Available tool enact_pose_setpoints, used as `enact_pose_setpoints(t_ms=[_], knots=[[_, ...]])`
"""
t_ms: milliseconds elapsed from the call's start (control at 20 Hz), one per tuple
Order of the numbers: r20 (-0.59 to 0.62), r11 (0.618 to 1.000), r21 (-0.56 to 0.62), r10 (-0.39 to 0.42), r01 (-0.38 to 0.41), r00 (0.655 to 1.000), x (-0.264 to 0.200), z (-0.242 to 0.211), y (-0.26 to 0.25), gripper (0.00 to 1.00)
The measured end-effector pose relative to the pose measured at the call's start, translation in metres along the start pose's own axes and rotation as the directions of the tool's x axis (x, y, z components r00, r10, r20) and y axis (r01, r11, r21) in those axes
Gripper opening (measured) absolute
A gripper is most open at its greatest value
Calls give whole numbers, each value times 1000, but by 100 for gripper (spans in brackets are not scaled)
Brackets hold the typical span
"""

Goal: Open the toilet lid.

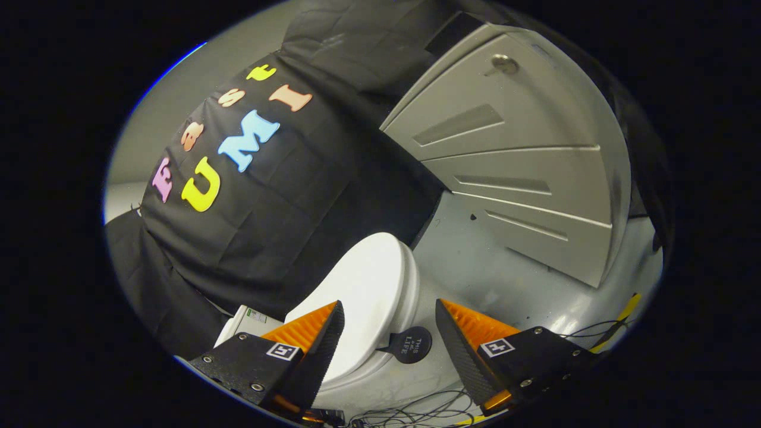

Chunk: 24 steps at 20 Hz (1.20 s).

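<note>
Your gripper gapes wide and empty before the closed white plastic toilet lid; likely stiff, slick, light, so hook its front edge.

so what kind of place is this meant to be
Most likely a mock bathroom set up in a booth: a white toilet with its lid down, a grey panelled door with a round knob, and black cloth for a wall. The gripper hangs open, jaws apart either side of the lid's front edge.
</note>
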<state>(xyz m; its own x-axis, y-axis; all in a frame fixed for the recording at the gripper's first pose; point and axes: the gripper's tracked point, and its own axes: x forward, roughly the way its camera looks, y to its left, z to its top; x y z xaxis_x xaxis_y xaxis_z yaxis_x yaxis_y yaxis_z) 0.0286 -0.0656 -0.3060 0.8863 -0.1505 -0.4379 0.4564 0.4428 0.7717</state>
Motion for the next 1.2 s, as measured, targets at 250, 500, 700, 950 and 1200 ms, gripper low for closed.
enact_pose_setpoints(t_ms=[250,500,700,950,1200], knots=[[-97,993,115,-11,22,995,8,-38,-12,81],[-116,979,203,-6,29,993,8,-47,-18,55],[-125,975,224,23,6,992,9,-49,-12,26],[-115,960,280,32,1,993,9,-41,-6,13],[-112,971,240,15,13,994,7,-33,5,0]])
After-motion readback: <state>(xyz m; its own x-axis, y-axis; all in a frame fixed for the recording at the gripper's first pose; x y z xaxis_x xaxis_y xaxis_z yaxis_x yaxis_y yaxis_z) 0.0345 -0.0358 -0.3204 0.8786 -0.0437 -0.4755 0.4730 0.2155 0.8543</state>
